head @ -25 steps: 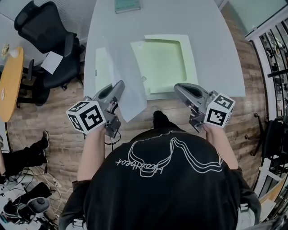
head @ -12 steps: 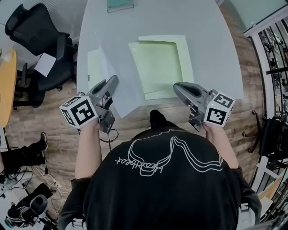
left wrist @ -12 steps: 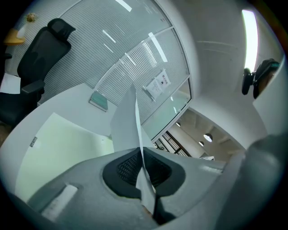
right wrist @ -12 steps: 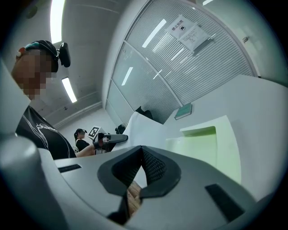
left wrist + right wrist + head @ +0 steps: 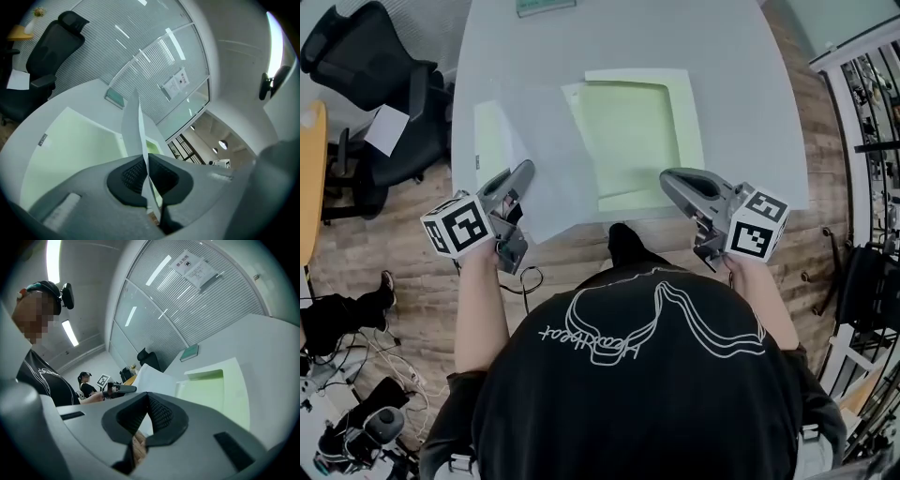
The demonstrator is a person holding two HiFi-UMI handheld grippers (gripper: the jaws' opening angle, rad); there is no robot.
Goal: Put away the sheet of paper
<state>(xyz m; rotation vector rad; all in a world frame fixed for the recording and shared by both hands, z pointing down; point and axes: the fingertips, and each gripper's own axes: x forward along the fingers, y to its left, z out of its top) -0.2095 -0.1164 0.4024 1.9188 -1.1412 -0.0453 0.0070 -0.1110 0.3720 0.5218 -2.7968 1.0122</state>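
The white sheet of paper [image 5: 546, 159] hangs over the table's near left part, held by its lower edge. My left gripper [image 5: 523, 172] is shut on it; in the left gripper view the sheet [image 5: 135, 123] stands edge-on between the pressed pads [image 5: 134, 174]. A pale green shallow tray [image 5: 633, 131] lies in the middle of the white table [image 5: 731, 66], just right of the sheet. My right gripper [image 5: 667, 180] hovers at the table's near edge, right of the tray, shut with nothing in it [image 5: 149, 404]. The right gripper view shows the sheet [image 5: 152, 377] and tray [image 5: 211, 390] ahead.
A second pale green pad [image 5: 487, 141] lies on the table under the sheet's left side. A teal book [image 5: 546, 6] rests at the far edge. A black office chair [image 5: 366, 66] with a paper [image 5: 386, 129] on it stands left of the table. Cables lie on the floor.
My left gripper has carried the sheet to the left and a little farther over the table. The right gripper has stayed where it was.
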